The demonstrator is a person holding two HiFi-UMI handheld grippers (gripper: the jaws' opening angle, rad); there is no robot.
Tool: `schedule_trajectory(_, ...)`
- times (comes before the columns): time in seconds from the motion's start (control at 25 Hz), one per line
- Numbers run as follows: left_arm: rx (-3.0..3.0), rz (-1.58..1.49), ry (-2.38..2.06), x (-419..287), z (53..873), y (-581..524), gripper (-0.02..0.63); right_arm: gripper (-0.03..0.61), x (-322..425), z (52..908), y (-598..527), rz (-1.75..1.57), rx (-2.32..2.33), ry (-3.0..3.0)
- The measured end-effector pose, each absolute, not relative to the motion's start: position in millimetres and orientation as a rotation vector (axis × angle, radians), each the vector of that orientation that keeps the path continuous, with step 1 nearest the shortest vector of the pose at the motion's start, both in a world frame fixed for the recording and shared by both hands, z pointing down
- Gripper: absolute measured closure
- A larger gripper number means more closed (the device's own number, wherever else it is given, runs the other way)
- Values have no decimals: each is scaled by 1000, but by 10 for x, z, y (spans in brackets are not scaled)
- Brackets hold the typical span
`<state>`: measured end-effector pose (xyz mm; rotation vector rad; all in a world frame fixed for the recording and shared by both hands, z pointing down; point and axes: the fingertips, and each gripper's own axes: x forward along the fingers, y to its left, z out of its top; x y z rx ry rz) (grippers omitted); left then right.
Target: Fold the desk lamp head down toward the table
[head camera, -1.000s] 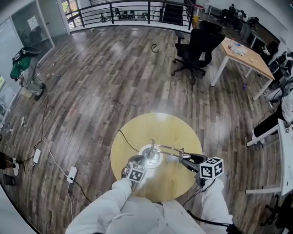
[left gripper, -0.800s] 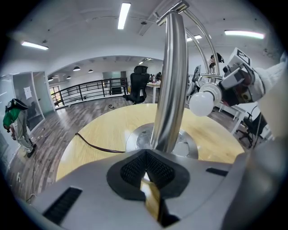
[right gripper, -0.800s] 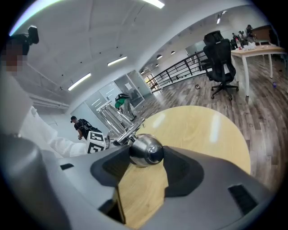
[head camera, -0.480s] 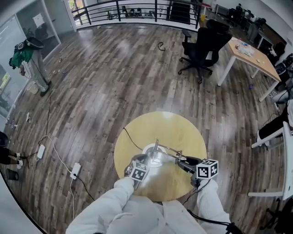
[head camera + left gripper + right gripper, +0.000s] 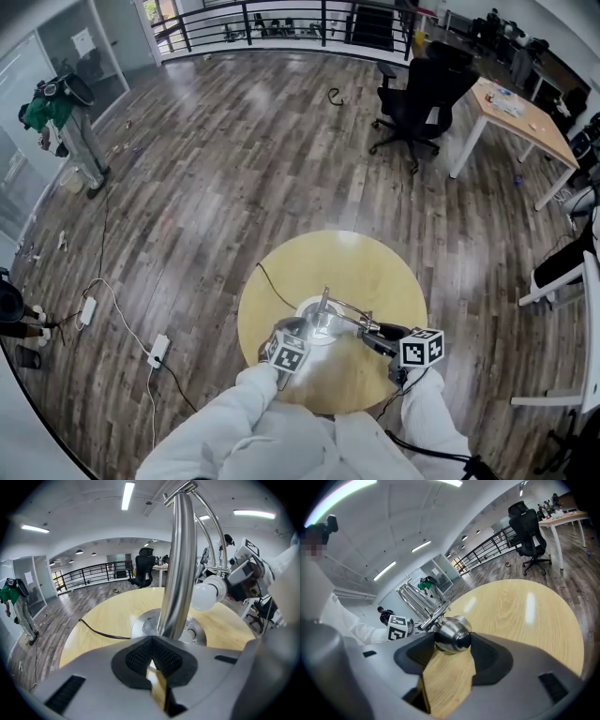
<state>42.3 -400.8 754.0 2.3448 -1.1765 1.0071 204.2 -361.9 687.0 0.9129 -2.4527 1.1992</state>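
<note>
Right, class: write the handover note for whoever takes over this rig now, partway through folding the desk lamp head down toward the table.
Left gripper: shut, nothing in it, its tips at the lamp base beside the upright pole. Whether it presses on the base cannot be told.
Right gripper: shut on the chrome lamp head.
The lamp stands mid-table, with its arm reaching toward the right gripper.
Done: head gripped.
Left: the bulb hangs clear above the tabletop, so the head probably needs bringing lower before release.
</note>
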Motion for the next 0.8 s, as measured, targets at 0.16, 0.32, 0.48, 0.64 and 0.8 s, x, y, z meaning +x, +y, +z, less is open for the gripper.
schedule_trajectory(0.16,2347,1011,-1178,426,7530,-4014,614,348,2017,6896,-3625,1209,912,-2456)
schedule_trajectory(0.32,2353,1018,-1170,408,7545,-3999,614,347,1974,6933,-3614,1219,909,-2456)
schedule_trajectory(0.48,2359,1020,-1164,406,7537,-3997,614,345,1956,6931,-3614,1223,913,-2461)
schedule_trajectory(0.64,2364,1019,-1161,404,7546,-3997,614,344,1956,6945,-3617,1211,940,-2469)
schedule_trajectory(0.8,2378,1031,-1136,418,7560,-4011,614,336,1966,6944,-3633,1212,975,-2493)
